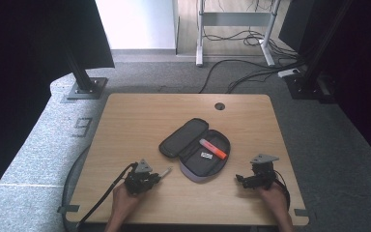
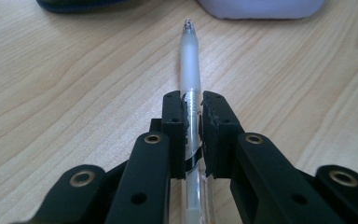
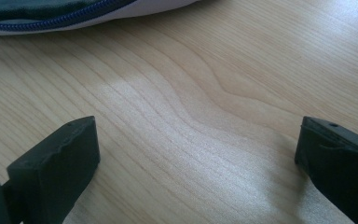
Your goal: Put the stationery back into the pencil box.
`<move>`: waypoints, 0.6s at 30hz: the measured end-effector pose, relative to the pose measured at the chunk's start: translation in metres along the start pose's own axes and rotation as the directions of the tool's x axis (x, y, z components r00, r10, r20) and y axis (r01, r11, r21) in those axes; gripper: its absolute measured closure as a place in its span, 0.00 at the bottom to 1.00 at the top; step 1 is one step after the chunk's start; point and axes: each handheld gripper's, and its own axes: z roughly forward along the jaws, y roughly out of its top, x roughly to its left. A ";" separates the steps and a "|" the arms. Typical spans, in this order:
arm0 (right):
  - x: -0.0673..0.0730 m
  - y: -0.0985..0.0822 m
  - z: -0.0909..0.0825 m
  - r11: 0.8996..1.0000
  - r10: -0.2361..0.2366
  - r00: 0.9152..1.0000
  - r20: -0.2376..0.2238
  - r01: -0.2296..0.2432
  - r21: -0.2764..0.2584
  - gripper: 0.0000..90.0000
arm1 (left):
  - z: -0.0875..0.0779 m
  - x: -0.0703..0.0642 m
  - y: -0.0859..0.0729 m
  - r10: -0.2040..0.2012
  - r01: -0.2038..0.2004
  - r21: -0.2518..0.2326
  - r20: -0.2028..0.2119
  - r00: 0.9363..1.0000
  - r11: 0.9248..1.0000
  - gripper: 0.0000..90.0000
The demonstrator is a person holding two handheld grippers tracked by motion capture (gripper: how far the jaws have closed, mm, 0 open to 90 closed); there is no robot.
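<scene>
Wooden table [image 1: 140, 121] on grey carpet, with desk legs and loose cables behind; an open pencil case [image 1: 195, 150] lies near the middle, an orange marker [image 1: 213, 149] resting inside it. At left, the left gripper [image 1: 160, 177] lies low over the board, its jaws clamped on a frosted clear pen [image 2: 189, 65]; the left gripper view shows the pads pinching the barrel toward its rear, so that most of the length juts forward, tip aimed at the edge of the case. Risk: the barrel is smooth and round and held far from its middle; a lift or a quick swing could, by this reading, let it pivot or slide between the pads; a carry kept too low could catch the tip on the rim of the case and lever the pen out of the grip. At right, the right gripper [image 1: 238, 179] rests just beside the near corner of the case, jaws wide apart over bare wood and holding nothing; the case is unsteadied, so a nudge from the pen might shift it or roll the marker.
</scene>
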 end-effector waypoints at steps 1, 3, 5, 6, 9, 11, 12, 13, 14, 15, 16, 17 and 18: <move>0.000 0.000 0.000 1.000 0.000 1.000 0.000 0.000 0.000 0.00 | -0.002 0.000 0.000 -0.001 0.001 -0.004 0.007 1.000 1.000 0.89; 0.000 0.000 0.000 1.000 0.000 1.000 0.000 0.000 0.000 0.00 | -0.005 -0.002 0.001 -0.004 0.004 -0.013 0.018 1.000 1.000 0.89; 0.000 0.000 0.000 1.000 0.000 1.000 0.000 0.000 0.000 0.00 | -0.008 -0.003 0.001 -0.003 0.004 -0.020 0.028 1.000 1.000 0.89; 0.000 0.000 0.000 1.000 0.000 1.000 0.000 0.000 0.000 0.00 | -0.010 -0.004 0.002 -0.005 0.006 -0.024 0.033 0.999 1.000 0.89; 0.000 0.000 0.000 1.000 0.000 1.000 0.000 0.000 0.000 0.00 | -0.014 -0.005 0.003 -0.004 0.005 -0.030 0.037 0.999 1.000 0.89; 0.000 0.000 0.000 1.000 0.000 1.000 0.000 0.000 0.000 0.00 | -0.018 -0.004 0.004 -0.007 0.008 -0.036 0.037 0.999 0.999 0.89; 0.000 0.000 0.000 1.000 0.000 1.000 0.000 0.000 0.000 0.00 | -0.020 -0.003 0.005 -0.011 0.013 -0.041 0.040 0.999 0.999 0.89; 0.000 0.000 0.000 1.000 0.000 1.000 0.000 0.000 0.000 0.00 | -0.021 -0.002 0.005 -0.013 0.014 -0.043 0.039 0.999 0.999 0.89; 0.000 0.000 0.000 1.000 0.000 1.000 0.000 0.000 0.000 0.00 | -0.023 -0.002 0.006 -0.013 0.015 -0.044 0.040 0.999 0.999 0.89; 0.000 0.000 0.000 1.000 0.000 1.000 0.000 0.000 0.000 0.00 | -0.025 -0.001 0.007 -0.011 0.013 -0.045 0.040 0.999 0.999 0.89; 0.000 0.000 0.000 1.000 0.000 1.000 0.000 0.000 0.000 0.00 | -0.027 -0.002 0.008 -0.009 0.011 -0.048 0.039 0.999 0.999 0.89; 0.000 0.000 0.000 1.000 0.000 1.000 0.000 0.000 0.000 0.00 | -0.028 -0.002 0.009 -0.008 0.010 -0.049 0.040 0.999 0.999 0.89; 0.000 0.000 0.000 1.000 0.000 1.000 -0.001 0.000 0.000 0.00 | -0.031 -0.002 0.011 -0.007 0.009 -0.057 0.046 0.999 0.998 0.89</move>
